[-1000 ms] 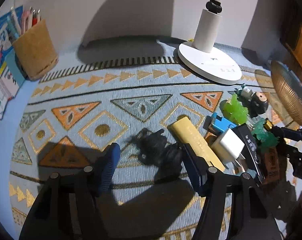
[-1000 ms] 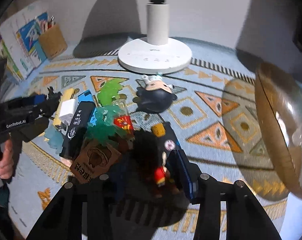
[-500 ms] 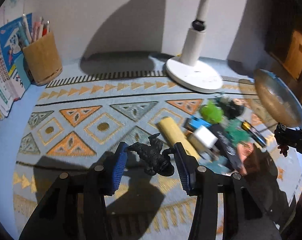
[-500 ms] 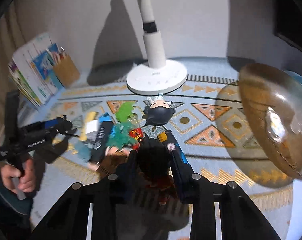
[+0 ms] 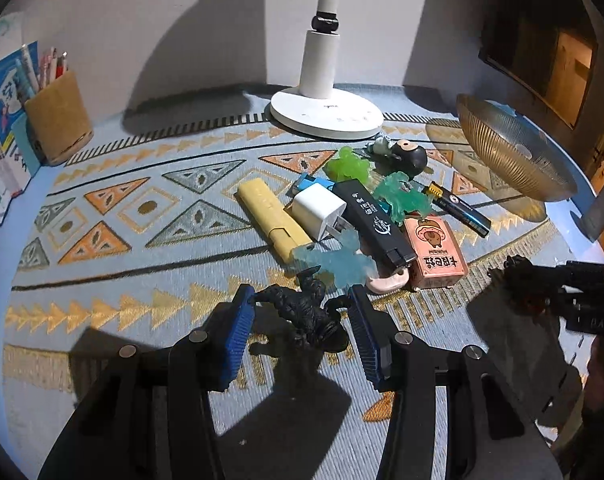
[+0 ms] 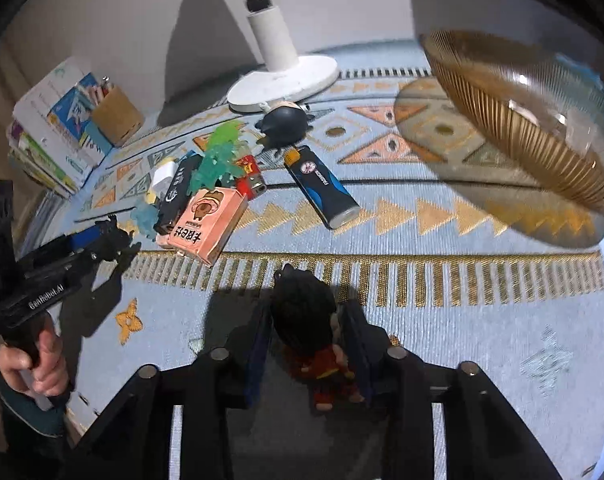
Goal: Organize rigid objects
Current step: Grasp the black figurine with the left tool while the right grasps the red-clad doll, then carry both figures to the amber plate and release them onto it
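Figurine, black and spiky, is sitting between the blue pads of the left gripper, at 6 o'clock in the left wrist view. The jaws have just been closing and are now clamping it, tail on one pad and arm on the other. Its lower half is merging into its own shadow, so whether it is touching the patterned mat is unclear.

Between the fingers of the right gripper, a dark-haired figure in red is standing at 6 o'clock in the right wrist view. Those jaws have just been opening and are standing off the figure, though shadow is blurring the gap and hiding its face.

At 12 to 1 o'clock from the black figurine, a pile is lying on the mat: a pale blue translucent toy, a yellow bar, a white charger, a black lighter and a pink box, overlapping and partly covering each other. A ribbed amber bowl is sitting at 2 o'clock, with the lamp base at 12. At 8 o'clock in the right view, a hand is gripping the left tool's handle, its sleeve cut off by the frame.
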{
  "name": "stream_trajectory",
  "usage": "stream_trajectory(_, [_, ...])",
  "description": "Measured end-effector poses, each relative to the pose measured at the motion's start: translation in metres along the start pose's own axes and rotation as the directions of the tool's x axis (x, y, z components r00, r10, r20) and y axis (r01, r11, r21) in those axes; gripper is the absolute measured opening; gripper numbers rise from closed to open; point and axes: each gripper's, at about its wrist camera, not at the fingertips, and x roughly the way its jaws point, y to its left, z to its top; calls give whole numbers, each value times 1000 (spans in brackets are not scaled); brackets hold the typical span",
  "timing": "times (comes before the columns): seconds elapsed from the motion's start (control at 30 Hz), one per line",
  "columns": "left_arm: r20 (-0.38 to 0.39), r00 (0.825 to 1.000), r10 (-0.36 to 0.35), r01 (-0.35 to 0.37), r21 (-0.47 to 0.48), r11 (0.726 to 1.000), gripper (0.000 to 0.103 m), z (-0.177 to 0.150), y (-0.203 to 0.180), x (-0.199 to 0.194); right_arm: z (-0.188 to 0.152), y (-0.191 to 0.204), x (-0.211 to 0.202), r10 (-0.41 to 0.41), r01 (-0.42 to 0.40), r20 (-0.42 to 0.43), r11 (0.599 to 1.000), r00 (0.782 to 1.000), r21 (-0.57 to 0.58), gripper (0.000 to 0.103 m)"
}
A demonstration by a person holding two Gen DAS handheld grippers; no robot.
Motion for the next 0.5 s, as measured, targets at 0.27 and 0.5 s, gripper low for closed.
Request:
stream_trajectory(0.27, [-13, 1000, -10, 10, 1, 1000, 45, -7, -8, -2, -8, 19, 4, -115, 122, 66, 986, 991, -113, 45])
stream_trajectory(0.5, [52, 998, -27, 23, 65, 998, 45, 15, -35, -25, -5, 18, -18, -168, 180, 119, 979, 979, -96, 31])
